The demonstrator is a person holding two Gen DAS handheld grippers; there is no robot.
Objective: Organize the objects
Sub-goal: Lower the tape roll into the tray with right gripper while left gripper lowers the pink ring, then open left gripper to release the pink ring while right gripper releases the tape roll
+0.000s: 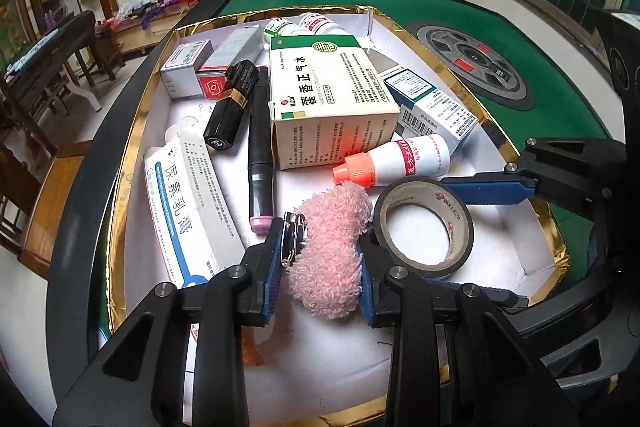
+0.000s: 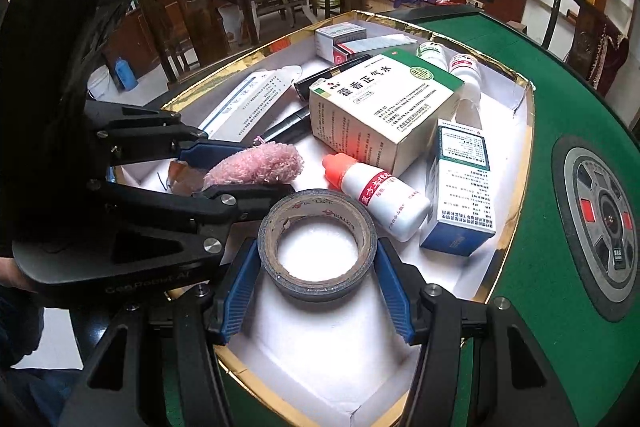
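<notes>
A pink fluffy hair clip with a metal clasp is pinched between the blue pads of my left gripper, just above the white floor of a gold-rimmed box. The right wrist view shows the same clip in the left gripper. To its right is a roll of dark tape, with my right gripper shut on its two sides. In the left wrist view the tape sits against one blue finger of the right gripper.
The box also holds a large green-and-white medicine carton, an orange-capped dropper bottle, an ointment tube, a black lipstick, a dark pen and smaller cartons. It sits on a green-topped table.
</notes>
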